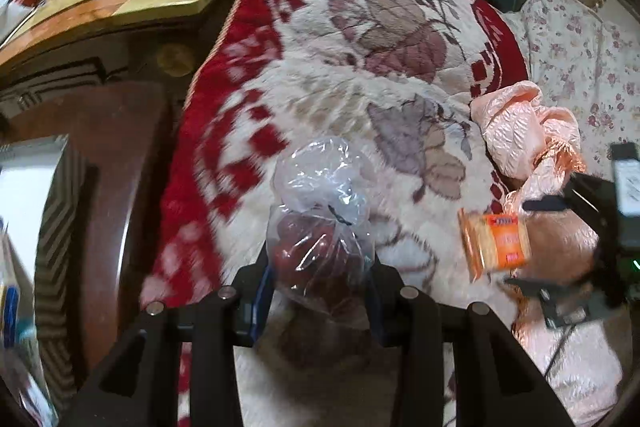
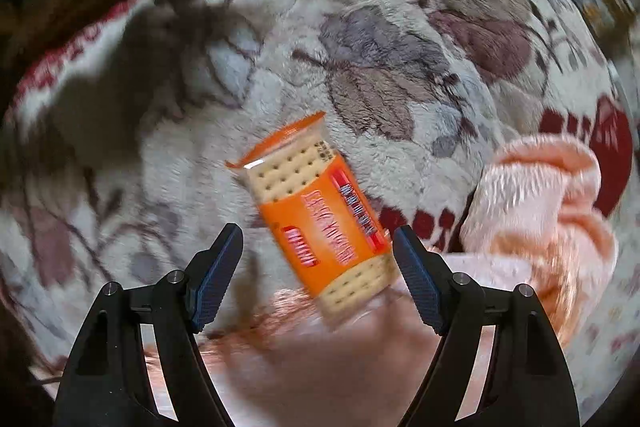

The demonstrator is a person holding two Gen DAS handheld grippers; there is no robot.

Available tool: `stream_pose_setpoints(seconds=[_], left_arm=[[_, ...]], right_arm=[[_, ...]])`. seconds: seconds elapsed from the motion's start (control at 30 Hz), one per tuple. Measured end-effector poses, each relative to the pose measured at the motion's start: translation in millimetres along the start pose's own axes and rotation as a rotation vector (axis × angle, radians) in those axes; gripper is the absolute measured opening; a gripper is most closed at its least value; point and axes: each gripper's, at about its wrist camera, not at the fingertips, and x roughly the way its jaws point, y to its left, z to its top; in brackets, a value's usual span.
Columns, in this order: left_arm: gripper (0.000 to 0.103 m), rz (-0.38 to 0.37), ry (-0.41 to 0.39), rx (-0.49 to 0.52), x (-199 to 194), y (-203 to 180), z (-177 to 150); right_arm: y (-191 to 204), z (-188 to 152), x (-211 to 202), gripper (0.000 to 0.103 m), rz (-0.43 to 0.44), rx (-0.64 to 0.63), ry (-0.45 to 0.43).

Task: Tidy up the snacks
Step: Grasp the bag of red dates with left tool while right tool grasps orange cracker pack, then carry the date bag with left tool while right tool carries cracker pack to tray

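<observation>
Right wrist view shows our right gripper (image 2: 318, 267) spread wide around the orange cracker pack (image 2: 320, 211) lying on the floral blanket (image 2: 180, 155), so we should centre before squeezing, while our left gripper (image 1: 320, 279) clamps the clear snack bag (image 1: 320, 227).

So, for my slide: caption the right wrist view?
Open right gripper straddles an orange cracker pack over a floral blanket.
</observation>
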Motion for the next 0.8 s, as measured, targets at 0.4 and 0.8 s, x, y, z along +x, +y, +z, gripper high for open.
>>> stream_pose_setpoints(seconds=[0.4, 0.8], left_arm=[[0.042, 0.004, 0.026, -0.021, -10, 3, -36], [0.042, 0.043, -0.036, -0.037, -51, 22, -68]], right_arm=[[-31, -7, 29, 0.054, 0.141, 0.259, -0.034], [29, -2, -37, 0.053, 0.238, 0.502, -0.264]])
